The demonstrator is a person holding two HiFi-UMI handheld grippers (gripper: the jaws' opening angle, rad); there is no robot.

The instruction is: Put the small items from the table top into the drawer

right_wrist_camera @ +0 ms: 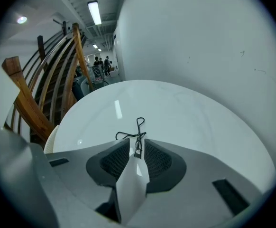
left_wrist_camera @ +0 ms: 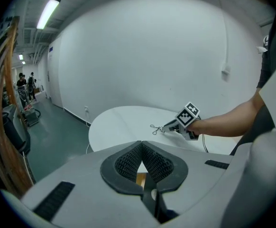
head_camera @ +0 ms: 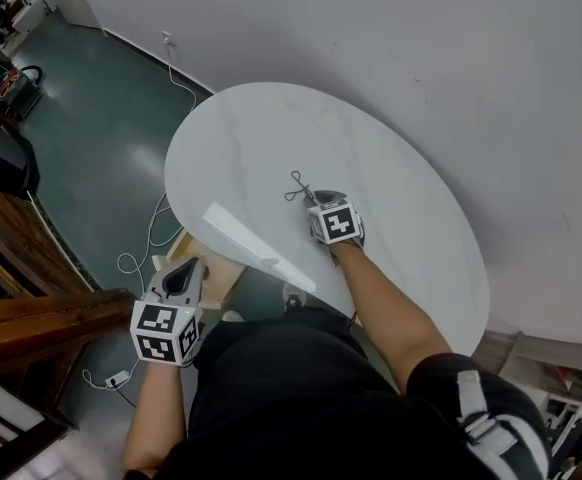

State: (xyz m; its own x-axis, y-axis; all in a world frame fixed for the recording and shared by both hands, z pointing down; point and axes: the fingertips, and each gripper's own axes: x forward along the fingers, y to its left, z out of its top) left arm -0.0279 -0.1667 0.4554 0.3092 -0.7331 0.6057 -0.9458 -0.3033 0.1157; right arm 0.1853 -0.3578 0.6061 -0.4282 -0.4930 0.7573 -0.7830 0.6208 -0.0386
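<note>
A round white table (head_camera: 271, 138) carries 1 small item, a black wire curler (head_camera: 297, 187), lying near its middle. The right hand-held gripper (head_camera: 311, 198) rests low on the table at the curler. In the right gripper view its jaws stand narrowly apart, with the curler's (right_wrist_camera: 137, 132) near end between the pads (right_wrist_camera: 116, 158) and a gap showing on either side, so nothing is clamped; the 2 loop handles point away across the table.

The left hand-held gripper (head_camera: 183, 270) hangs off the table's left edge, over the light wooden drawer (head_camera: 223, 273). Its own view shows the jaw tips touching and nothing held, with a strip of wood visible in the gap below the tips. The same view catches the right hand-held gripper (left_wrist_camera: 169, 126) and the curler (left_wrist_camera: 156, 128) across the table.
</note>
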